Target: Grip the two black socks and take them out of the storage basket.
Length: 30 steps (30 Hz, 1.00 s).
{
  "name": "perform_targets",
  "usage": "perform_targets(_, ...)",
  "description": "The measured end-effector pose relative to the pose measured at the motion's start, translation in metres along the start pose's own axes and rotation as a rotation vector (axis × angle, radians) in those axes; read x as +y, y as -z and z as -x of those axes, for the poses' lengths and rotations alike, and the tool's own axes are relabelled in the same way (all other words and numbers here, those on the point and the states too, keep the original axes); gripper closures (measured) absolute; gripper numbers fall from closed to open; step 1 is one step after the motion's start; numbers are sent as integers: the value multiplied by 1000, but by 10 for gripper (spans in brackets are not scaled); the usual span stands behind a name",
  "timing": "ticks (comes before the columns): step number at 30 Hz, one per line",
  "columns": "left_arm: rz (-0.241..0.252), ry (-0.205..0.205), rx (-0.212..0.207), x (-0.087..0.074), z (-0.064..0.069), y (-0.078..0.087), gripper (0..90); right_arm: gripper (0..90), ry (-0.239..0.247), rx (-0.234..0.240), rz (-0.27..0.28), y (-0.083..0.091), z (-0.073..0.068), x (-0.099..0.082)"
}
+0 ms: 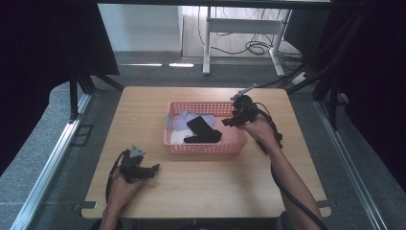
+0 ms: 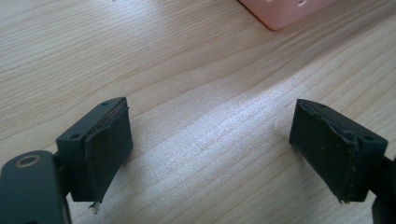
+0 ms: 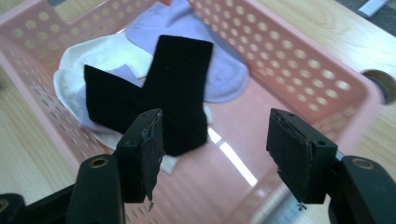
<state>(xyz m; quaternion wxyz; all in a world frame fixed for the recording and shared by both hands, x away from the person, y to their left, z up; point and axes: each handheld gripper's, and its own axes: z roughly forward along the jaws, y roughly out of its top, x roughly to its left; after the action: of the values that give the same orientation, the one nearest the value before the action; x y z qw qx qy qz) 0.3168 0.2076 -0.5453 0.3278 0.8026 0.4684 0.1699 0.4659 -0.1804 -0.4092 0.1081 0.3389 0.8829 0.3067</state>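
Observation:
A pink perforated basket sits mid-table. Inside it lie black socks, lilac socks and a white sock. My right gripper hovers over the basket's right end, open, nothing between its jaws. In the right gripper view the black socks lie crossed on top of the lilac socks and the white sock, inside the basket, just beyond the right gripper. My left gripper rests near the front left of the table, open and empty. The left gripper points over bare wood.
The wooden table has free room on all sides of the basket. A corner of the basket shows at the top of the left gripper view. Beyond the table stand a white desk frame and floor cables.

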Motion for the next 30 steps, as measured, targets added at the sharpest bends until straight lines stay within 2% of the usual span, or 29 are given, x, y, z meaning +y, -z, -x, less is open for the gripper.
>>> perform_targets(10,-1,-1,-1,0,0,0,128,379,58,54,-53,-42,-25,19)
perform_targets(11,-1,-1,-1,0,0,0,127,379,58,54,-53,-42,-25,19)
perform_targets(12,-3,-3,-1,0,0,0,127,381,72,63,-71,-53,-30,22)
perform_targets(24,-1,0,-8,0,-1,1,127,389,126,124,-177,-108,-46,26)
perform_targets(27,0,2,-9,0,-1,1,127,420,151,125,-221,-115,-49,25)
perform_targets(30,0,2,-9,0,-1,1,128,519,158,135,-265,-121,-49,23)
